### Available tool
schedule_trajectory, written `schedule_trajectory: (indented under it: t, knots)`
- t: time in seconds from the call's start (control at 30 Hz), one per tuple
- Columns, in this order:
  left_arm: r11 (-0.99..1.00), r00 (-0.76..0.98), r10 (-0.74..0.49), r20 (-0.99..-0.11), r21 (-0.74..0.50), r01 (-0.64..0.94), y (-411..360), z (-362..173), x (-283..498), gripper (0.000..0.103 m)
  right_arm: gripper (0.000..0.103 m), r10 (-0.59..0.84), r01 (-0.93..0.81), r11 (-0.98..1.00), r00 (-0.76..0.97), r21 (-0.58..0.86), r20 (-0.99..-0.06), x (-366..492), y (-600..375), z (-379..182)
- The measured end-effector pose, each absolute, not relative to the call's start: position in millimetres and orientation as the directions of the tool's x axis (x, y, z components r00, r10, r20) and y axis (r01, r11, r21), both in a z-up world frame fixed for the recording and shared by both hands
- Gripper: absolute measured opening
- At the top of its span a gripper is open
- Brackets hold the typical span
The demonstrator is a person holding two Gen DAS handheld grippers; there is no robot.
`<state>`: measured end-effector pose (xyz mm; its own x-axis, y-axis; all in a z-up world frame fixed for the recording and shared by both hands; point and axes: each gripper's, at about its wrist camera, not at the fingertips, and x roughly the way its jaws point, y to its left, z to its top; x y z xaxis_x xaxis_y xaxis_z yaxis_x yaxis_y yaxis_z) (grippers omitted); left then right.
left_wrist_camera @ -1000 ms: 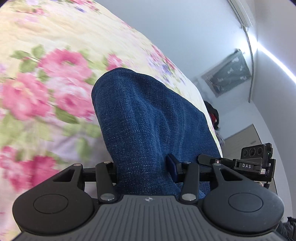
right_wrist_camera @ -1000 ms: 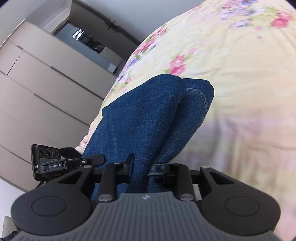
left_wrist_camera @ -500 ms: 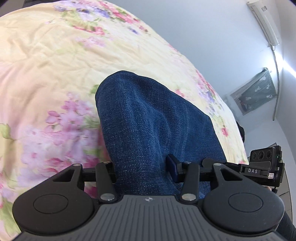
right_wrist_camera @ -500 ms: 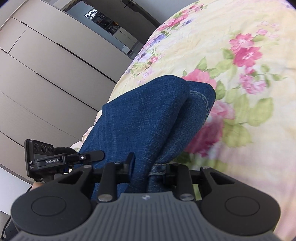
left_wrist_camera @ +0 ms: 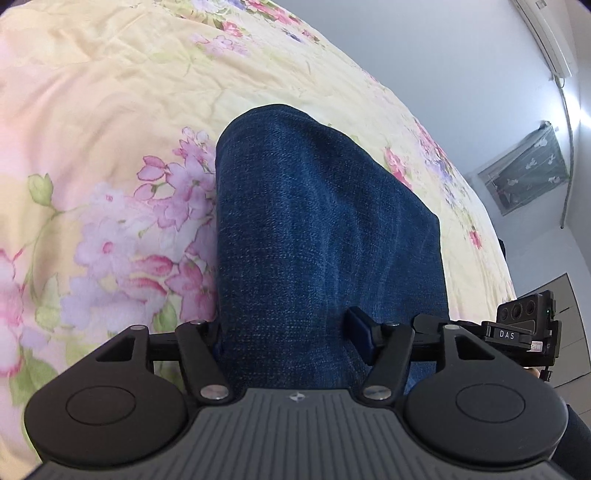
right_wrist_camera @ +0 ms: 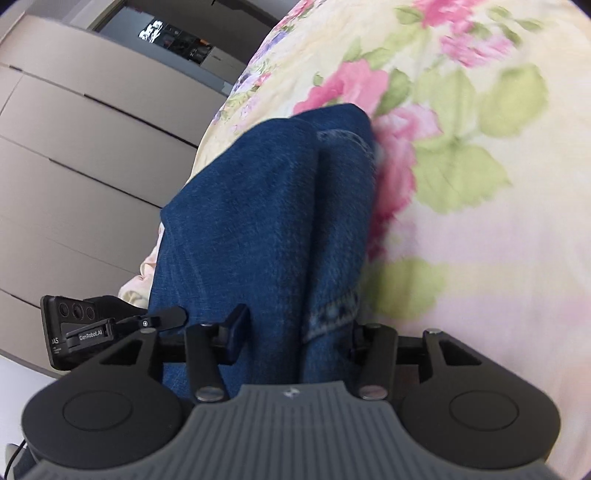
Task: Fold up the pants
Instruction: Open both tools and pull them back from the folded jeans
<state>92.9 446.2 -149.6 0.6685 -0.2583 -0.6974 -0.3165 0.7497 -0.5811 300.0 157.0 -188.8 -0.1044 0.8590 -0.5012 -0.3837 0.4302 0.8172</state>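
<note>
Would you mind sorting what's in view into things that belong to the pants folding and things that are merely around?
Part of the job:
- blue jeans
- left gripper, jaws opening, denim between them
- right gripper, jaws opening, denim between them
- floral bedspread underneath

Just around:
- wardrobe
- air conditioner

Pants (left_wrist_camera: pixel 325 229): dark blue denim, folded into a thick bundle, stitched hem showing along one side, lying on the floral bedspread (left_wrist_camera: pixel 110 122).
</note>
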Motion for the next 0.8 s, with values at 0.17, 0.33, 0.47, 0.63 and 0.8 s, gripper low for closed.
schedule_trajectory:
  t: [0.17, 0.33, 0.47, 0.63, 0.8]
  knots:
    - [0.754, 0.67, -0.204, -0.714, -0.551, -0.357, 438.1, -139.7, 67.3, 0.072, 0.052, 0.838, -0.423, 0.468, -0.066, 0.776, -0.541, 279.7, 125.8, -174.4]
    - [0.764, 0.651, -0.141, -0.746, -0.5, -0.408, 430.3, -129.9, 45.8, 0.075, 0.057, 0.801, -0.492, 0.517, -0.009, 0.7, -0.598, 258.5, 109.6, -157.6]
    - [0.786, 0.603, -0.107, -0.79, -0.439, -0.436, 407.6, -126.6, 37.1, 0.077, 0.063, 0.714, -0.542, 0.593, 0.012, 0.595, -0.7, 229.6, 107.0, -148.0]
    - [0.829, 0.59, -0.06, -0.805, -0.369, -0.419, 358.3, -108.6, 17.5, 0.073, 0.065, 0.513, -0.684, 0.671, 0.15, 0.286, -0.845, 164.5, 110.5, -129.5]
    - [0.855, 0.679, 0.045, -0.733, -0.323, -0.405, 308.3, -66.7, -6.5, 0.089, 0.08, 0.558, -0.651, 0.714, 0.306, 0.258, -0.771, 110.3, 96.8, -76.2]
